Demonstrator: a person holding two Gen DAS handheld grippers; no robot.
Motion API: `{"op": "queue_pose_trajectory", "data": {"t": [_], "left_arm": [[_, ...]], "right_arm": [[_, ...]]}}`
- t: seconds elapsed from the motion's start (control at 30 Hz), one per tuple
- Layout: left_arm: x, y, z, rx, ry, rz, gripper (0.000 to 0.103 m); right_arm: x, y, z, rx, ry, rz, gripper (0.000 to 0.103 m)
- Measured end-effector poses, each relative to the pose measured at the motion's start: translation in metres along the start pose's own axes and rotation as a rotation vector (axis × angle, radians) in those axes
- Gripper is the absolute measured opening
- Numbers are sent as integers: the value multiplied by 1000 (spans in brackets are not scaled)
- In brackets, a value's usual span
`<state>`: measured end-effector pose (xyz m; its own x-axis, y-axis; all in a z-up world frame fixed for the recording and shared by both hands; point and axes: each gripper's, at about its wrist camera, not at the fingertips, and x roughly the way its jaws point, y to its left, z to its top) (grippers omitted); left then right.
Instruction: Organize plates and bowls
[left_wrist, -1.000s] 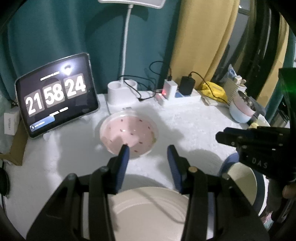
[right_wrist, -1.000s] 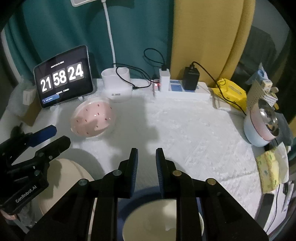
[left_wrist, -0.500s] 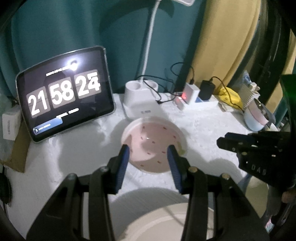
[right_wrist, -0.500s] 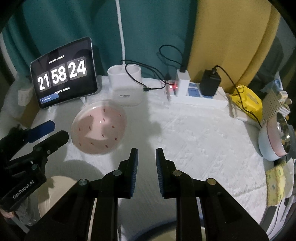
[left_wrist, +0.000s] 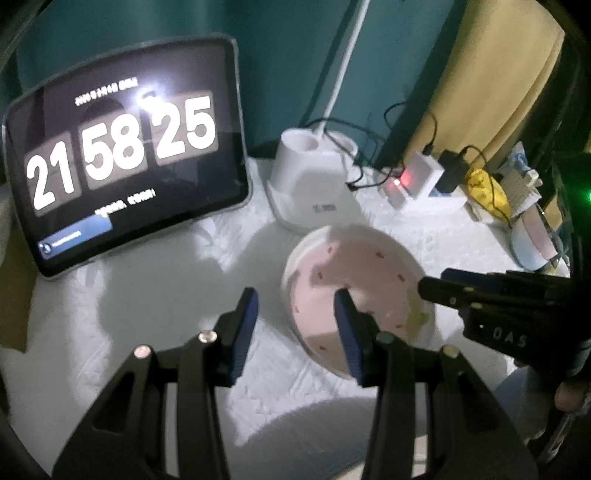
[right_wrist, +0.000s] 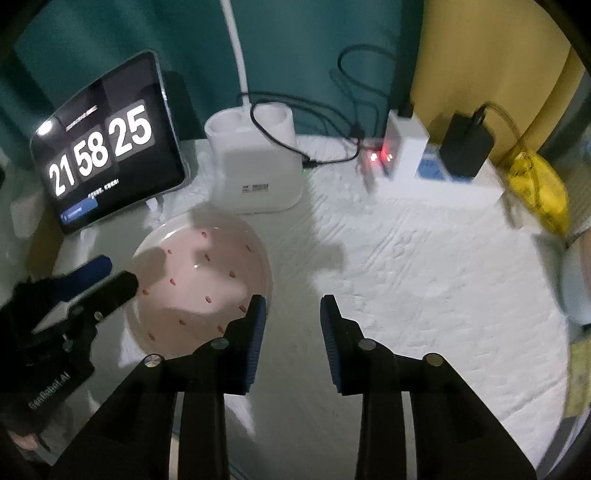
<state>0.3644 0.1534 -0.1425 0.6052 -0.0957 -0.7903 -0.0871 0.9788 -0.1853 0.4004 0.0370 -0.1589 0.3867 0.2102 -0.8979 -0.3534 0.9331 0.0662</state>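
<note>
A pink plate with small red specks (left_wrist: 362, 284) lies on the white tablecloth; it also shows in the right wrist view (right_wrist: 203, 280). My left gripper (left_wrist: 295, 325) is open and empty, its right finger over the plate's near-left rim. My right gripper (right_wrist: 291, 332) is open and empty, its left finger at the plate's right edge. Each gripper shows in the other's view: the right one (left_wrist: 491, 299) over the plate's right rim, the left one (right_wrist: 92, 284) over its left rim. The rim of a cream plate (left_wrist: 351, 439) shows at the bottom of the left wrist view.
A tablet showing a clock (left_wrist: 122, 162) leans at the back left. A white lamp base (right_wrist: 255, 166) with cables stands behind the plate. A power strip with chargers (right_wrist: 436, 162) and a yellow bag (right_wrist: 539, 195) lie at the back right. A pink and blue bowl (left_wrist: 532, 240) sits far right.
Both grippers have moved forward towards the pink plate and now flank it. My right gripper's fingers have opened wider. The cream plate and the blue-rimmed bowl have dropped out of view below.
</note>
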Motion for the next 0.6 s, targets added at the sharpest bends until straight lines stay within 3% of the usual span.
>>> {"op": "queue_pose_trajectory", "data": {"t": [0.47,0.6], "left_arm": [[42,5,-2,12,96,-26,43],[48,6,-3,10,111,-47,36]], "right_arm": [[38,15,12,-11,98,14,34],[45,27,12,-57,99,17,26]]}}
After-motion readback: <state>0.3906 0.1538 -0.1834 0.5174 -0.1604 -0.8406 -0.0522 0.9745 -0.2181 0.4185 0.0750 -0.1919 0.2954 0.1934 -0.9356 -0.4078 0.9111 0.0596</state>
